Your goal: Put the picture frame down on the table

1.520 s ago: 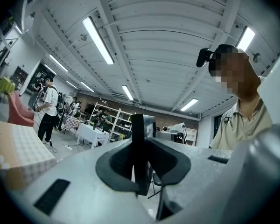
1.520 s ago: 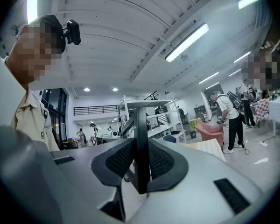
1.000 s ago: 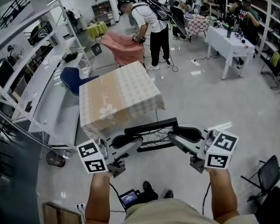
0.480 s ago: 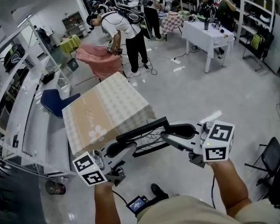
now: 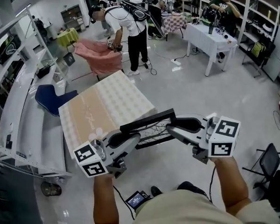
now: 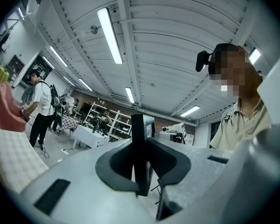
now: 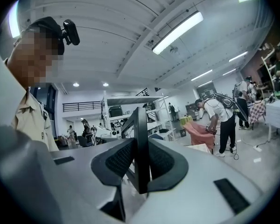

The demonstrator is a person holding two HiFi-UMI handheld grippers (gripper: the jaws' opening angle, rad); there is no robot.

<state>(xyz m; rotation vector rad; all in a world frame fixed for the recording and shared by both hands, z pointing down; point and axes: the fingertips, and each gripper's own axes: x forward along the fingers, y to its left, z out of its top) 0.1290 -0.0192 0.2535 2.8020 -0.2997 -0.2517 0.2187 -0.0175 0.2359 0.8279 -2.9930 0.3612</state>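
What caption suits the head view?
The left gripper and right gripper each clamp one end of the black picture frame, held aloft near the cloth-covered table.

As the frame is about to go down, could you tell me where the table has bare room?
The table top looks wholly bare, from the flower print near you to the far edge. The picture frame, clamped by the left hand-held gripper and right hand-held gripper, hangs by its near edge. Its left side is crowded: blue chair, shelving.
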